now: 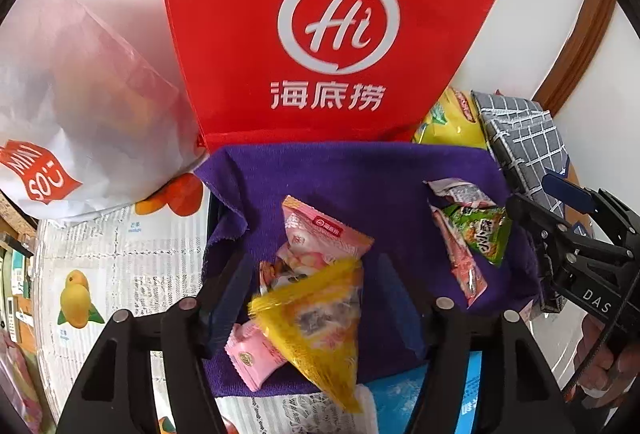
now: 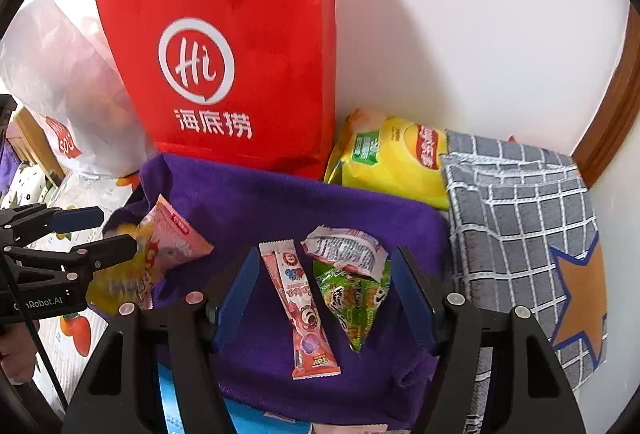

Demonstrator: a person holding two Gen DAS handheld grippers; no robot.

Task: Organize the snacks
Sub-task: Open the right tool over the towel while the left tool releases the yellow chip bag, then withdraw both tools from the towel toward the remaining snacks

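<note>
The pink snack stick [image 2: 298, 308] lay lengthwise between the right gripper's [image 2: 324, 298] spread, empty fingers; the left gripper [image 1: 308, 298] stood spread over the yellow packet [image 1: 320, 326].

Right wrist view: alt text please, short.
The right gripper hangs open over a purple cloth, straddling a pink stick snack and a green triangular packet. A red bag stands behind; the left gripper shows at left.

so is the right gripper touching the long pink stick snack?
Apart. The right wrist view shows the right gripper open, purple cloth visible between the pink stick snack and both fingers.
</note>
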